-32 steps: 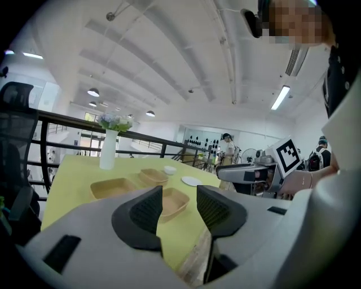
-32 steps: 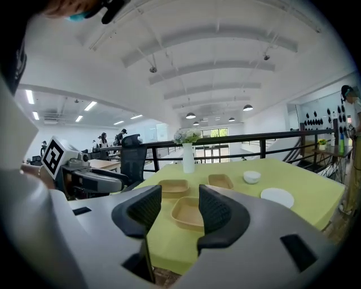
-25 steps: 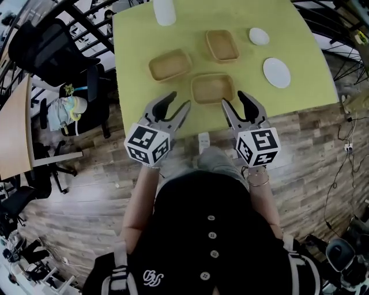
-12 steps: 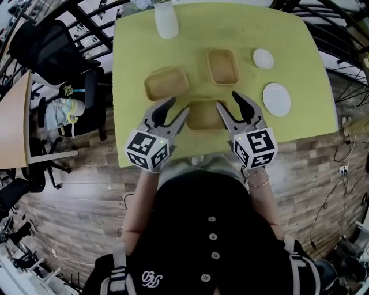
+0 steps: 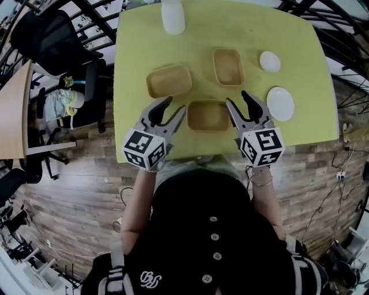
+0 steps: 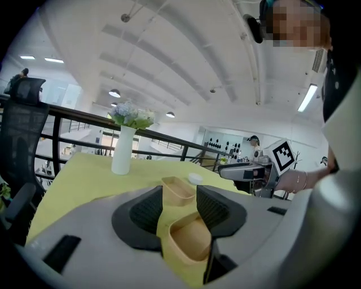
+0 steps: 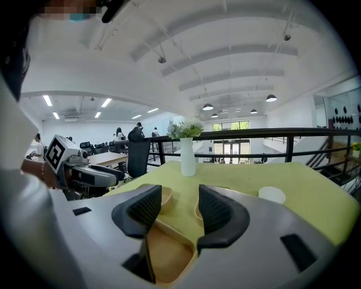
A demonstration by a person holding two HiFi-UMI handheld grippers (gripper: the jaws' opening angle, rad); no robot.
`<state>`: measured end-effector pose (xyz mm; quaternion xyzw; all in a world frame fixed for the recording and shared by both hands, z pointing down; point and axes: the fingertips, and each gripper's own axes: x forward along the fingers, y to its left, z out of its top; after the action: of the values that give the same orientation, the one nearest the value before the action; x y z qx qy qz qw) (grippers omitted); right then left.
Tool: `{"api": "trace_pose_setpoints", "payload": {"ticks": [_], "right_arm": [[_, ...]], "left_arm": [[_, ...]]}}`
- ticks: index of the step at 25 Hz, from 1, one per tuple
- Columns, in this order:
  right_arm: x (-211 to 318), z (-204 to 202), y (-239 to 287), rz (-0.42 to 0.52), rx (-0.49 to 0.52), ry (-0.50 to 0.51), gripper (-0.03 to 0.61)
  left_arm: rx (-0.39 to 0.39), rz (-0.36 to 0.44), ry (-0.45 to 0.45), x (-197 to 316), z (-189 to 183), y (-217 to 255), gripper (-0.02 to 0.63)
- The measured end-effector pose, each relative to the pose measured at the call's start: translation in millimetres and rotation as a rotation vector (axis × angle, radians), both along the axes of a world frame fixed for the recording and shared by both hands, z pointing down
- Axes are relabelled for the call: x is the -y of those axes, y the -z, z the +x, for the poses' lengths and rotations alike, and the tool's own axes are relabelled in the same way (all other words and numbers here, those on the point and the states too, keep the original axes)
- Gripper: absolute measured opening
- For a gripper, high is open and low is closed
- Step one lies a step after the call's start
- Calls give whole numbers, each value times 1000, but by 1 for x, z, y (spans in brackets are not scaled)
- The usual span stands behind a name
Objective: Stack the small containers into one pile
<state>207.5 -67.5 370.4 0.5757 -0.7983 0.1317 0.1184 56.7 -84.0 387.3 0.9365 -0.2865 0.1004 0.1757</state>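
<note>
Three tan, rounded-rectangle containers lie apart on the yellow-green table [image 5: 138, 40]: a near one [image 5: 209, 116], a left one [image 5: 169, 80] and a far right one [image 5: 228, 67]. My left gripper [image 5: 173, 106] hovers open just left of the near container, with nothing between its fingers. On that container's right side my right gripper [image 5: 238, 99] is open and empty too. In the left gripper view the near container [image 6: 192, 242] and the far one [image 6: 179, 191] show between the jaws. The right gripper view has the near container [image 7: 166, 259] low between the jaws.
A small white disc [image 5: 270, 61] and a larger white disc [image 5: 280, 103] lie at the table's right. A white vase [image 5: 172, 16] with flowers stands at the far edge. Office chairs [image 5: 52, 40] and a railing are to the left, beyond the table.
Both grippers have moved forward from the table's front edge and now flank the near container. Their jaws stay open. The containers have not moved.
</note>
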Motion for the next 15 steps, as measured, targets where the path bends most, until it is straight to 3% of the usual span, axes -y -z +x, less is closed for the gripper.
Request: {"api": "trace_pose_setpoints", "payload": {"ticks": [15], "right_arm": [[5,-11,-9,-59,7,-73,188]], "left_arm": [[5,-54,-109,10,-7,-7,174]]}}
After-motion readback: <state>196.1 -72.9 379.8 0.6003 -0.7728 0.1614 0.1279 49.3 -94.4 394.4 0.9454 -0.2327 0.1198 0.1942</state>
